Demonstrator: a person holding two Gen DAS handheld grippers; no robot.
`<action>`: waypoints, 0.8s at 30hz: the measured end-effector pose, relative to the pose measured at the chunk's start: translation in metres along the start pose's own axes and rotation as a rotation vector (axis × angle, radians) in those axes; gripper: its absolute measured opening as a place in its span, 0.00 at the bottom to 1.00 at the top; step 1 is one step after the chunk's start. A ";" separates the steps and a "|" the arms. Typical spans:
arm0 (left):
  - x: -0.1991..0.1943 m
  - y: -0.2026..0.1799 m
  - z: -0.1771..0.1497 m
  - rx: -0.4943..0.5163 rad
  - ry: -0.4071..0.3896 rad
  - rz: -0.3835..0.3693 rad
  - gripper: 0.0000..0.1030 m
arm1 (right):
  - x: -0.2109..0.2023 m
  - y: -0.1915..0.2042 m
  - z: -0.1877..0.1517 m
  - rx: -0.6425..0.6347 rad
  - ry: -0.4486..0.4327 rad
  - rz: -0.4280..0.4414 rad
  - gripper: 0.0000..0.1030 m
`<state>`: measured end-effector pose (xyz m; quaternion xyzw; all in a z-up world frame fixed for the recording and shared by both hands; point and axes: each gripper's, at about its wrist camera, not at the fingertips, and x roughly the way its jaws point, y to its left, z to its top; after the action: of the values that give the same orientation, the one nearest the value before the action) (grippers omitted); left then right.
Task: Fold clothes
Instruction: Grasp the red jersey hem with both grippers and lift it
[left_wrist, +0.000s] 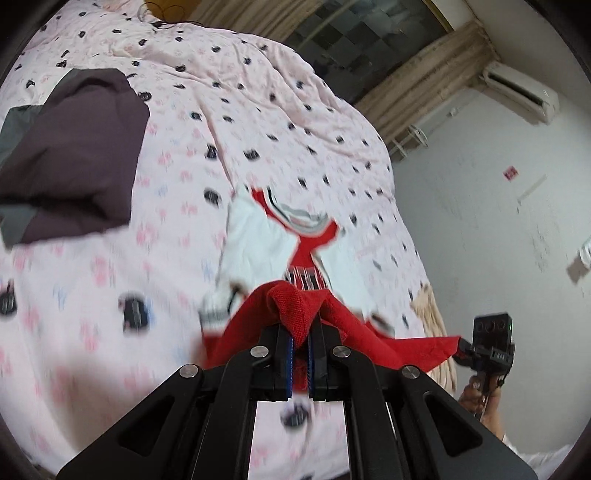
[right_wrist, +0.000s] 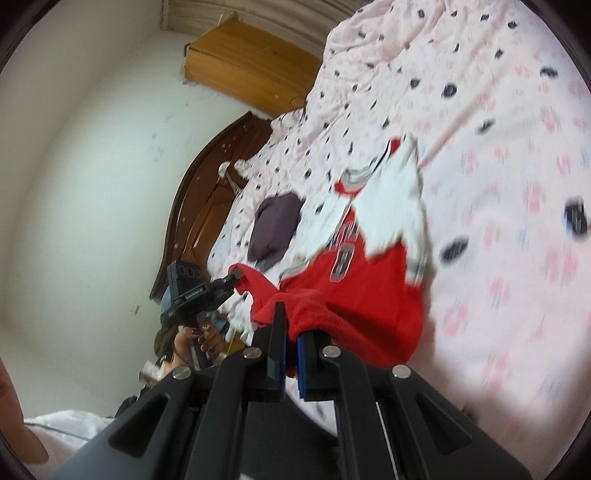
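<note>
Both claws (left_wrist: 300, 339) (right_wrist: 291, 332) pinch red jersey (right_wrist: 354, 280) hem

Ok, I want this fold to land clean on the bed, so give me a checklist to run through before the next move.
1. Left gripper shut on the red jersey hem: ok.
2. Right gripper shut on the hem: ok.
3. Hem held off the pink bedspread between both grippers: ok.
4. White sleeves already folded in over the chest: ok.
5. Dark folded garment apart from the jersey: ok.
6. Collar end lying flat: cannot tell, blurred.
</note>
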<state>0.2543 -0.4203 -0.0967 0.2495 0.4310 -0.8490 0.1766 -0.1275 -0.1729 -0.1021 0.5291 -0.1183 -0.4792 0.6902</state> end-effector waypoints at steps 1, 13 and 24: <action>0.005 0.004 0.009 -0.013 -0.007 0.005 0.04 | 0.001 -0.004 0.010 0.008 -0.006 -0.006 0.05; 0.084 0.028 0.095 -0.033 0.000 0.148 0.04 | 0.047 -0.053 0.128 0.026 0.018 -0.127 0.05; 0.134 0.066 0.119 -0.095 0.026 0.240 0.04 | 0.108 -0.086 0.197 0.028 0.086 -0.293 0.05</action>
<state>0.1469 -0.5662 -0.1567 0.3016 0.4398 -0.7972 0.2829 -0.2501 -0.3780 -0.1313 0.5705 -0.0166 -0.5500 0.6097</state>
